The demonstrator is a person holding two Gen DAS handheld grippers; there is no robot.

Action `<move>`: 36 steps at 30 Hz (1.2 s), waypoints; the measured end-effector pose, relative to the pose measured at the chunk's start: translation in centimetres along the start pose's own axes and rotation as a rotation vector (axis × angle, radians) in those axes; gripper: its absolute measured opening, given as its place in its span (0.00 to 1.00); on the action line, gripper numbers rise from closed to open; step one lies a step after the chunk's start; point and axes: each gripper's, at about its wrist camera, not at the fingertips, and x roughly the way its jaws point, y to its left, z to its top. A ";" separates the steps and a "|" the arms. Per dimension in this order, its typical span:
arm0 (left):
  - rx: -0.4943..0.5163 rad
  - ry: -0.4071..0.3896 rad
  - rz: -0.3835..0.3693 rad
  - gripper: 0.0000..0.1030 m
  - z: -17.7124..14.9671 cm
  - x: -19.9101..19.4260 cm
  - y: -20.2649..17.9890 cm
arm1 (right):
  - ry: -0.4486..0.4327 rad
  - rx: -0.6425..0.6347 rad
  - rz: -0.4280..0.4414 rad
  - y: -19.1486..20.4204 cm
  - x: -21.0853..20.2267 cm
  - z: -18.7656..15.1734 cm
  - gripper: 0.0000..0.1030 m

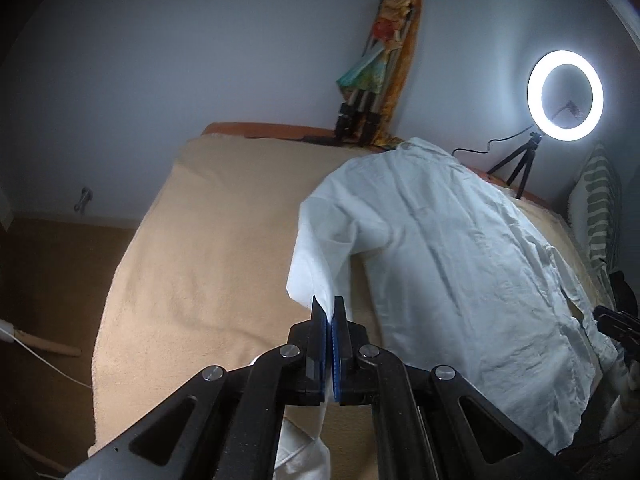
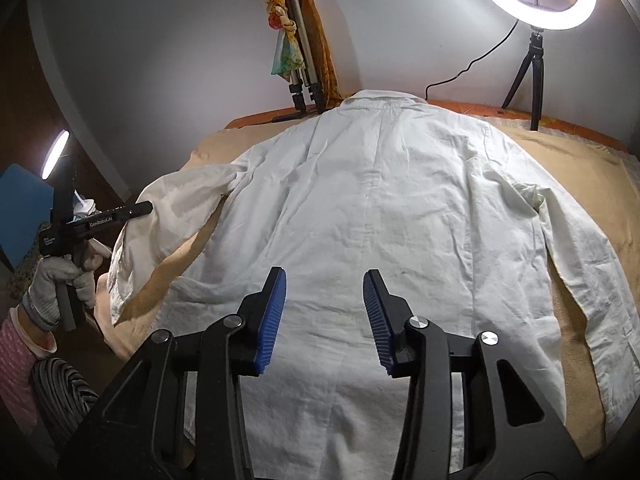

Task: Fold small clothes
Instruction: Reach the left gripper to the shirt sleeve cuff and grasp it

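A white long-sleeved shirt (image 2: 380,208) lies back-up on a beige blanket (image 2: 592,176), collar toward the far wall. My left gripper (image 1: 329,312) is shut on the shirt's left sleeve (image 1: 316,256) and holds it lifted off the blanket. In the right wrist view the left gripper (image 2: 146,208) shows at the left edge, pinching that sleeve (image 2: 168,216). My right gripper (image 2: 325,280) is open and empty, hovering over the shirt's lower back. The right sleeve (image 2: 580,280) lies flat along the right side.
A lit ring light on a small tripod (image 2: 532,60) stands at the far right of the bed. A folded tripod draped with coloured cloth (image 2: 300,48) leans against the wall behind the collar. The blanket's left part (image 1: 208,240) ends at the bed edge, with floor (image 1: 48,280) below.
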 end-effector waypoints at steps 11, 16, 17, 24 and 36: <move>0.267 0.109 -0.096 0.10 -5.0 2.9 -13.0 | 0.009 0.059 0.075 -2.3 1.0 0.1 0.40; 0.290 0.086 -0.102 0.40 -6.1 0.5 -13.1 | 0.039 0.057 0.068 -3.0 2.0 -0.4 0.40; 0.276 0.067 -0.112 0.45 -6.0 -0.6 -12.5 | 0.044 0.057 0.073 -3.1 2.2 -0.5 0.40; 0.102 0.017 0.128 0.67 -6.7 -3.1 -3.1 | 0.070 0.029 0.110 -1.6 2.9 -1.2 0.40; -0.037 0.165 0.136 0.12 -9.7 1.4 1.9 | 0.057 -0.050 0.130 2.4 2.2 -2.1 0.40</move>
